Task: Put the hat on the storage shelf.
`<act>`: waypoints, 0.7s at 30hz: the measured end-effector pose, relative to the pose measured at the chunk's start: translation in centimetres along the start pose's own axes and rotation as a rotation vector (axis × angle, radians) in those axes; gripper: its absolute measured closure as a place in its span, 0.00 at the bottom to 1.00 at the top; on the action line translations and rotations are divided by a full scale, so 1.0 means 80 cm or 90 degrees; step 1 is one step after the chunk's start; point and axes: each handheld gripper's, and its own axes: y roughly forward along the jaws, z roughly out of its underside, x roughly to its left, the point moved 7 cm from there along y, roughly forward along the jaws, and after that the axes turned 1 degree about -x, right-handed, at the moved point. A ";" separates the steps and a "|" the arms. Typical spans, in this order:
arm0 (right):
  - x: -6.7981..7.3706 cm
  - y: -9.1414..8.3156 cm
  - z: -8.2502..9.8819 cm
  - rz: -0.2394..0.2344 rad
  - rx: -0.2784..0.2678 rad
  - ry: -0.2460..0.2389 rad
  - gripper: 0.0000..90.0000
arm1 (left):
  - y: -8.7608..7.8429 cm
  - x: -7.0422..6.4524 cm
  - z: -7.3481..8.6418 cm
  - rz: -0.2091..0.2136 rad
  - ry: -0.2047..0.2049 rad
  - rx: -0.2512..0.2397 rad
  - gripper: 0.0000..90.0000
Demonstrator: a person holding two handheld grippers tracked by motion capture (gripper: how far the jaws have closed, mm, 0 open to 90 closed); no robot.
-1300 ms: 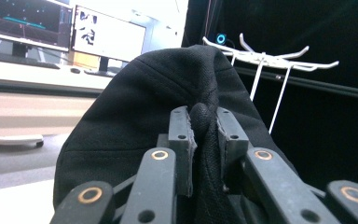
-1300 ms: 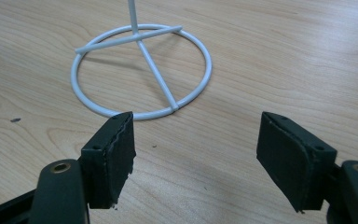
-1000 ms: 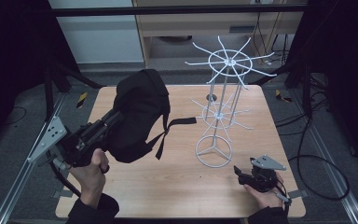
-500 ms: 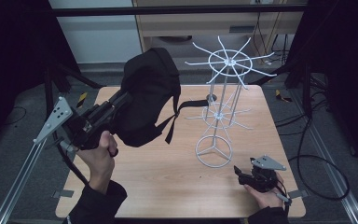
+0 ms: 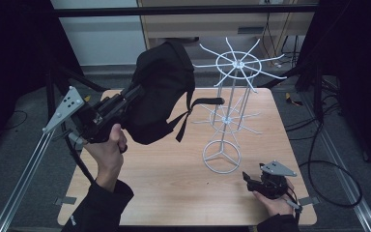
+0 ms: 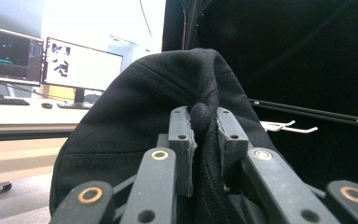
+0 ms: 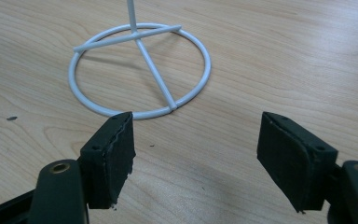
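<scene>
A black backpack (image 5: pixel 162 92) hangs in the air above the table's left half, its straps dangling toward the white wire rack (image 5: pixel 232 96). My left gripper (image 5: pixel 121 104) is shut on a fold of the backpack (image 6: pixel 135 140), the cloth pinched between the pads (image 6: pixel 184 140). The rack has two tiers of spokes on a thin pole and a ring base (image 7: pixel 140 70). My right gripper (image 5: pixel 251 181) rests at the table's front right, just short of that ring base, and stands open (image 7: pixel 196 144) with nothing between its pads.
The wooden table (image 5: pixel 174 188) sits inside a dark metal frame; a rail (image 5: pixel 24 174) runs along its left side. Cables (image 5: pixel 328 164) lie on the floor at the right. Monitors (image 6: pixel 81 65) stand on a desk in the left gripper view.
My left gripper has lifted the backpack up and to the right, toward the rack's top tier. The right gripper has stayed in place.
</scene>
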 end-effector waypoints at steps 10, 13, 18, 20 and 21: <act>0.001 0.000 0.000 -0.005 0.003 0.000 0.31 | 0.032 -0.003 0.005 0.022 -0.003 0.029 0.87; 0.001 0.001 0.000 -0.006 0.002 0.000 0.31 | 0.042 -0.004 0.012 0.026 0.003 0.049 0.87; 0.002 0.001 0.000 -0.007 0.002 -0.006 0.31 | 0.052 -0.006 0.021 0.034 0.001 0.066 0.87; 0.002 0.001 0.000 -0.008 0.002 -0.006 0.30 | 0.054 -0.006 0.024 0.040 -0.002 0.074 0.87; 0.002 0.001 0.000 -0.008 0.003 -0.006 0.30 | 0.055 -0.006 0.027 0.042 -0.003 0.077 0.87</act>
